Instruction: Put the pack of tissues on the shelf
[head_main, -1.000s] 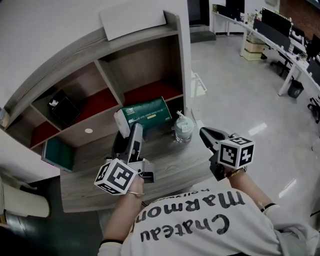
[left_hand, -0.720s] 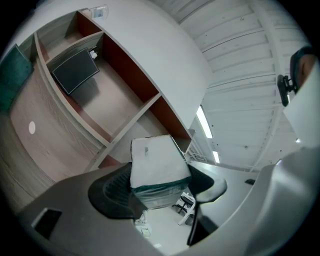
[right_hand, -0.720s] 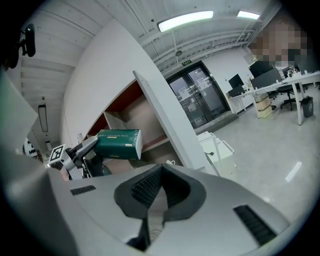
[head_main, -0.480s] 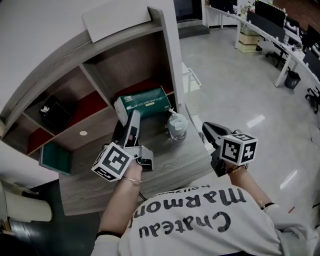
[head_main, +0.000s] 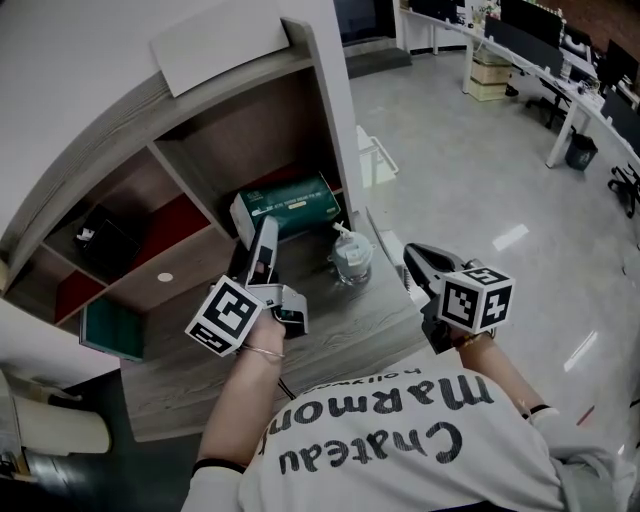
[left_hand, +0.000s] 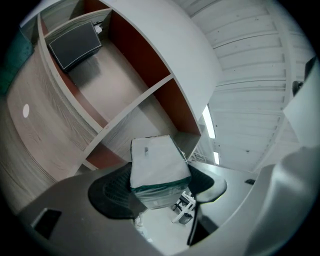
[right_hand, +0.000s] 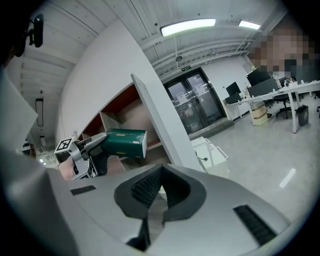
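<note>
The shelf (head_main: 322, 110) stands along the bench's (head_main: 160, 392) back edge with its compartments open toward us. The pack of tissues (head_main: 295, 205) is up in the air at the mouth of the lower right compartment. Whether its far end has crossed the front edge, I can't tell.

The left hand-held gripper (head_main: 258, 232) is clamped on the pack's near short end, jaws pressed into its two narrow sides. My read: it's a light, soft pack in slick film, so it should give under the pads and could sag or slip when held by one end (a hold nearer the middle would sit steadier). It needs a firm, gentle squeeze, not a crush.

As for room, the compartment looks wider than the pack, with an upright divider to its left and the shelf's side panel to its right. The pump bottle (head_main: 352, 258) stands near the bench's back right corner, just beside and below the pack, so that's the one to clear.

The right hand-held gripper (head_main: 418, 270) hangs off the bench's right edge, jaws closed on nothing.
</note>
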